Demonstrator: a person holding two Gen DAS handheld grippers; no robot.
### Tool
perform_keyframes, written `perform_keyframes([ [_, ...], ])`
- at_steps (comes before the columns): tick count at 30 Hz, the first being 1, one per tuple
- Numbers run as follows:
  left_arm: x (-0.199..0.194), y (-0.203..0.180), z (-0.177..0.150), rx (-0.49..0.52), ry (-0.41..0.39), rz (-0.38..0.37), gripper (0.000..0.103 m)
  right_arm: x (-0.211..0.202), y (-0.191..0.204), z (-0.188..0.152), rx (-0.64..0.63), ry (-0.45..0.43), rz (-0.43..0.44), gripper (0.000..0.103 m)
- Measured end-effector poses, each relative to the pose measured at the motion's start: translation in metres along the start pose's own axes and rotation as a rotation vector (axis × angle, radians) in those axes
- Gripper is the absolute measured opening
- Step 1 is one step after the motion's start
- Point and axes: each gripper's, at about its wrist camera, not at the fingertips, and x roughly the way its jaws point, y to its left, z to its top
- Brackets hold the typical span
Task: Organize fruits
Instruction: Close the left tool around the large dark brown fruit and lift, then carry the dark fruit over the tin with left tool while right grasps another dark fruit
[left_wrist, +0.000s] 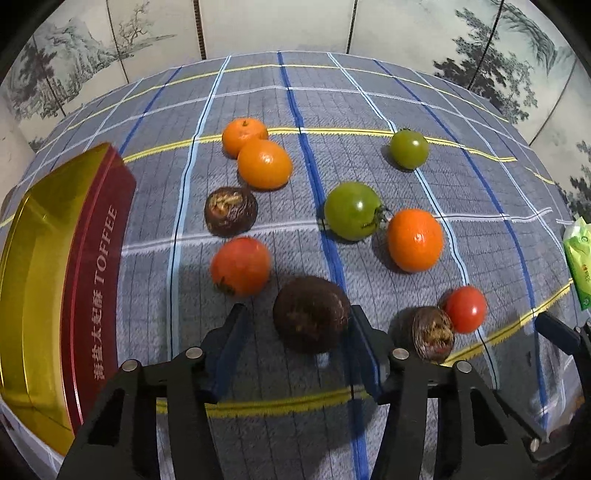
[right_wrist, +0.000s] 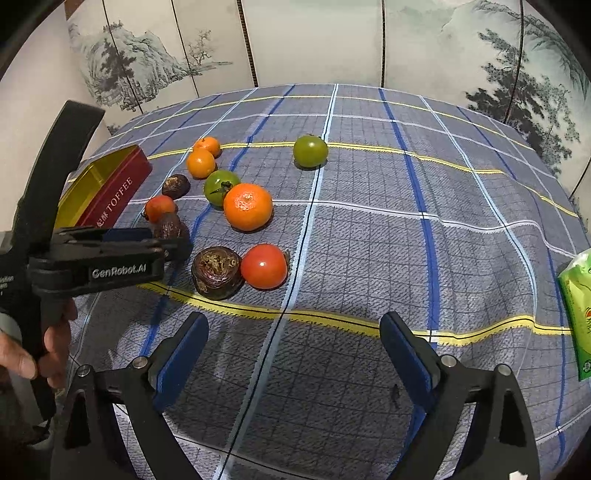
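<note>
Fruits lie scattered on a checked blue-grey cloth. My left gripper (left_wrist: 295, 314) is open, its fingers on either side of a dark brown fruit (left_wrist: 311, 314) that rests on the cloth; the right finger touches it or nearly so. Beyond it lie a red tomato (left_wrist: 241, 266), another brown fruit (left_wrist: 231, 211), two oranges (left_wrist: 264, 163), two green tomatoes (left_wrist: 352, 210), an orange (left_wrist: 414, 240), a red tomato (left_wrist: 465, 309) and a brown fruit (left_wrist: 433, 334). My right gripper (right_wrist: 293, 332) is open and empty over bare cloth, short of the red tomato (right_wrist: 263, 266) and brown fruit (right_wrist: 216, 271).
An open gold and red toffee tin (left_wrist: 55, 280) stands at the left of the fruits; it also shows in the right wrist view (right_wrist: 107, 192). A green packet (right_wrist: 578, 314) lies at the right edge. A painted folding screen stands behind the table.
</note>
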Motion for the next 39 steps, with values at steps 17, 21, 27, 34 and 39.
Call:
perform_keyframes([
  [17, -0.018, 0.001, -0.013, 0.041, -0.004, -0.033, 0.040, 0.006, 0.000, -0.002, 0.009, 0.009, 0.021, 0.093],
  [21, -0.036, 0.003, -0.013, 0.048, -0.025, -0.036, 0.040, 0.008, 0.003, -0.003, 0.003, 0.018, 0.019, 0.093],
  [27, -0.063, 0.022, -0.008, 0.030, -0.065, -0.008, 0.040, 0.012, 0.006, -0.002, 0.000, 0.032, 0.014, 0.093],
  [34, -0.088, 0.073, -0.008, -0.022, -0.096, 0.069, 0.040, 0.015, 0.009, -0.001, -0.006, 0.040, -0.002, 0.093],
  [39, -0.090, 0.117, -0.014, -0.081, -0.083, 0.121, 0.040, 0.015, 0.012, -0.001, -0.015, 0.042, -0.008, 0.092],
])
